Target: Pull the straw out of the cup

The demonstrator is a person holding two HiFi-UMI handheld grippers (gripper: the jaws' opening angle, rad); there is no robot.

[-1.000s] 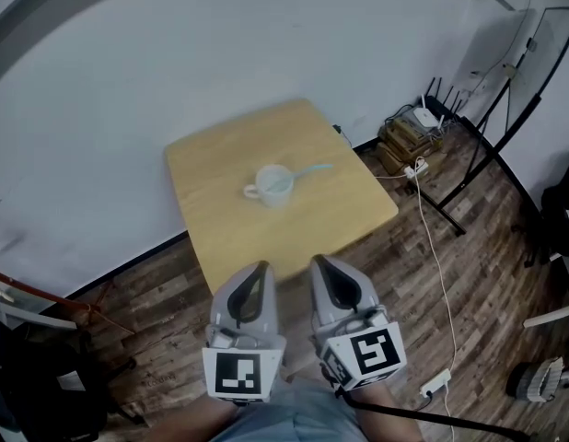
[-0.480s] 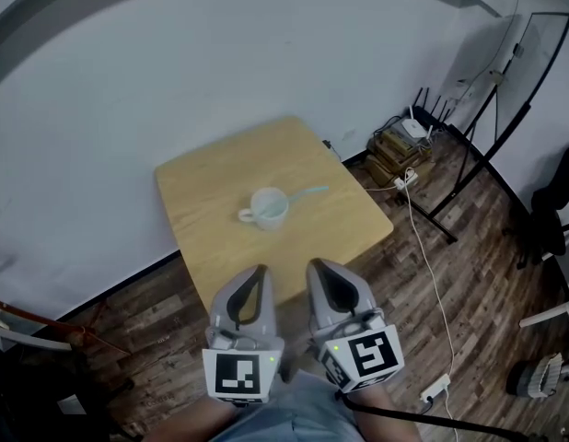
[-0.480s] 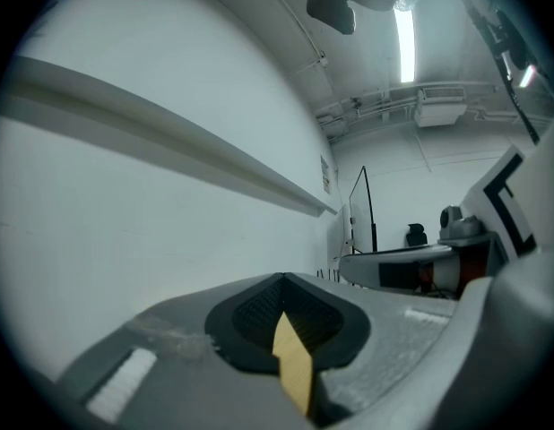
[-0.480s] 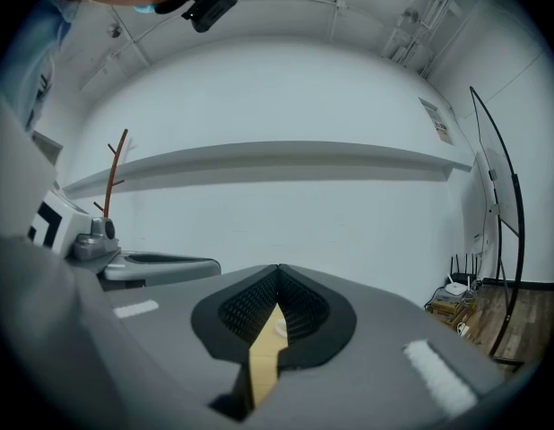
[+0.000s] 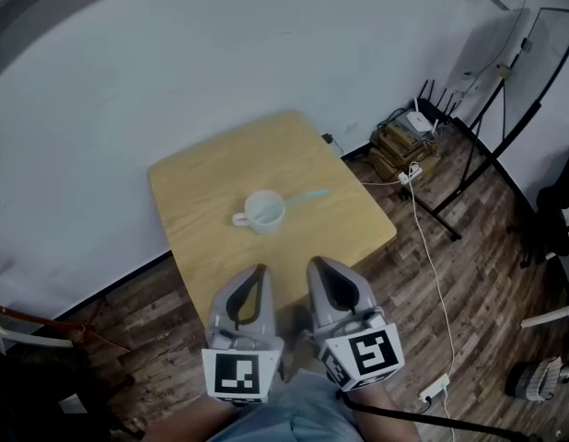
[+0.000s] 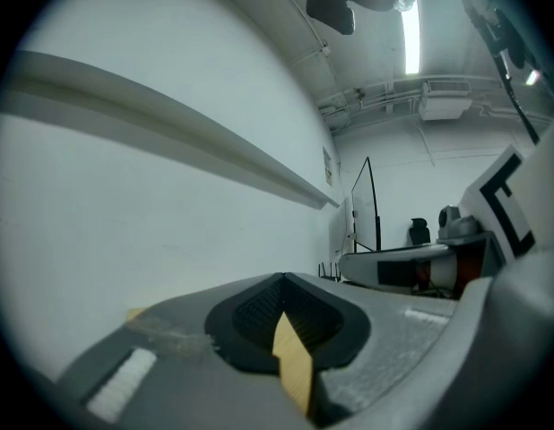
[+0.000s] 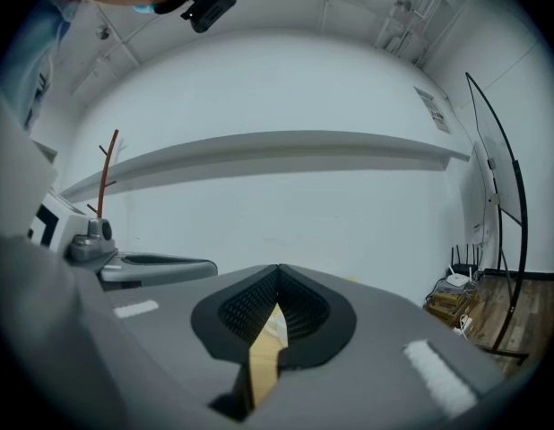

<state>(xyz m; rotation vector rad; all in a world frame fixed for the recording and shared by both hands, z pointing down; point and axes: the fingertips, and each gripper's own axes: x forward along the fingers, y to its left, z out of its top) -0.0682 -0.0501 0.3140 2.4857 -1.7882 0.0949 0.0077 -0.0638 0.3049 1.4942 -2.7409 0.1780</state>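
Wooden table (image 5: 197,187) with cup (image 5: 264,211), white wall (image 5: 174,53), perhaps router (image 5: 419,121)

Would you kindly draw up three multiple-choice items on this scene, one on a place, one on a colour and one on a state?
1. Where on the wooden table does the cup stand?
A. At its near edge
B. About its middle
C. On its far corner

2. What colour is the straw?
A. Red
B. Light blue
C. Black

3. In what state is the right gripper?
A. Wide open
B. Shut on the straw
C. Shut and empty

Answers:
1 B, as the head view shows bare tabletop on every side of the cup.
2 B, as the straw leaning out over the cup's rim is a pale blue.
3 C, as the right gripper view shows the tips meeting with nothing between them, while the straw sits in the cup.
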